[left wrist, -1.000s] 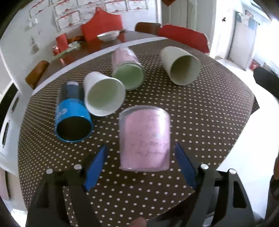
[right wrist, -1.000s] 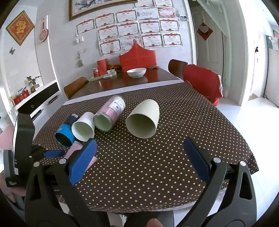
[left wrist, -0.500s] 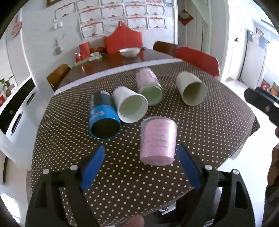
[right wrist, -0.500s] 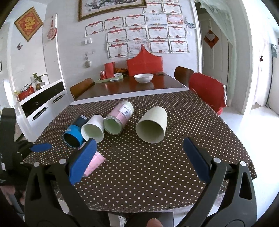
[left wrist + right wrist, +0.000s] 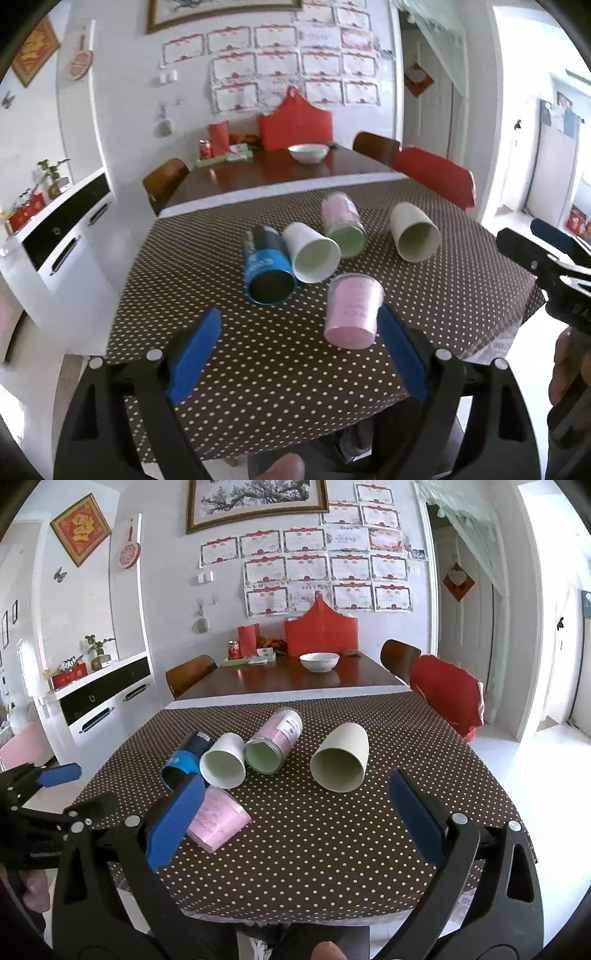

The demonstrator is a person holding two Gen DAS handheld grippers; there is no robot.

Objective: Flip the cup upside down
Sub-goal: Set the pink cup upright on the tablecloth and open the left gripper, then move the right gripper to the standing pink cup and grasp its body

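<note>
We see the pink cup (image 5: pixel 354 313) standing upside down near the front edge of the dotted tablecloth (image 5: pixel 288 373), its wide rim down on the cloth and its closed base on top. Our left gripper (image 5: pixel 299 354) hangs above the near part of the table with its blue pads (image 5: pixel 194 356) spread wide and nothing between them; the pink cup sits just ahead of the right-hand pad, apart from it. Our right gripper (image 5: pixel 295 823) is likewise wide open and holds nothing, and in its view the pink cup (image 5: pixel 218 821) shows just past the left pad, partly hidden by it. Behind the pink cup four more cups lie on their sides in a loose row with their mouths turned towards us: a blue cup (image 5: pixel 266 268) on the left, a white cup (image 5: pixel 312 252) touching it, a pink jar with a green inside (image 5: pixel 343 225) against the white one, and a cream cup (image 5: pixel 414 232) set apart on the right. In the right wrist view the left gripper (image 5: pixel 40 786) shows at the left edge, beside the table's corner. Beyond the tablecloth lies bare dark wood with a white bowl (image 5: pixel 319 661) on it, and a chair with a red cover (image 5: pixel 445 696) stands at the right side.
</note>
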